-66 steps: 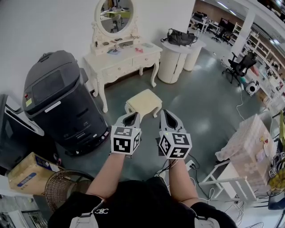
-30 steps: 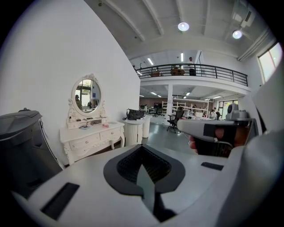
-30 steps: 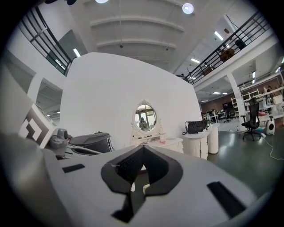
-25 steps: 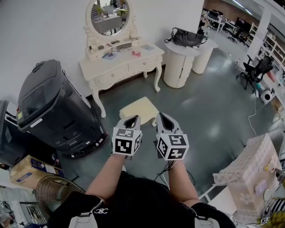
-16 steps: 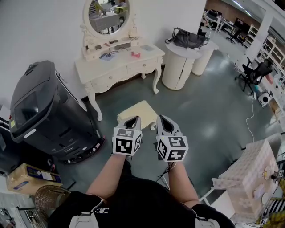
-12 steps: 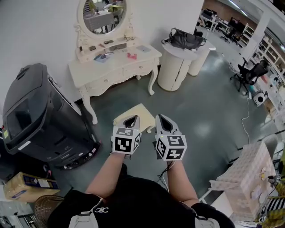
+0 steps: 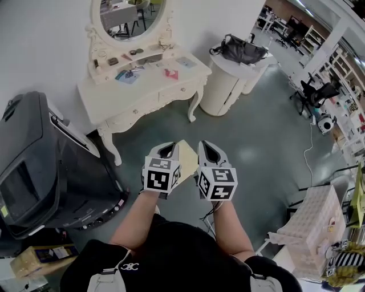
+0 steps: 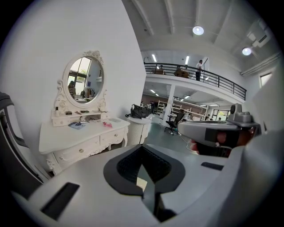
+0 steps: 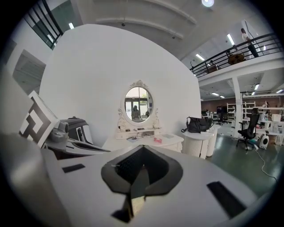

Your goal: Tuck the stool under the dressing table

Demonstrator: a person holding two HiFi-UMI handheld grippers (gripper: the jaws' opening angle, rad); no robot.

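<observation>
Grey floor (image 7: 256,131) all round. Left gripper (image 7: 166,150) and right gripper (image 7: 206,149) pressed shut on nothing, side by side over cream stool (image 7: 187,157). Closer to dressing table (image 7: 142,85) than a second ago; stool just short of its front legs, not yet under, so more pushing probably needed.

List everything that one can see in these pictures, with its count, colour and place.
dressing table: one, cream, against the wall ahead
mirror: one, oval, cream frame, on the dressing table
stool: one, cream, on the floor, mostly hidden behind the grippers
machine: one, black, left of the dressing table
cabinets: two, round, white, right of the dressing table
bag: one, black, on the cabinets
office chair: one, black, far right
box: one, brown, lower left
left gripper: one, grey, jaws together
right gripper: one, grey, jaws together
</observation>
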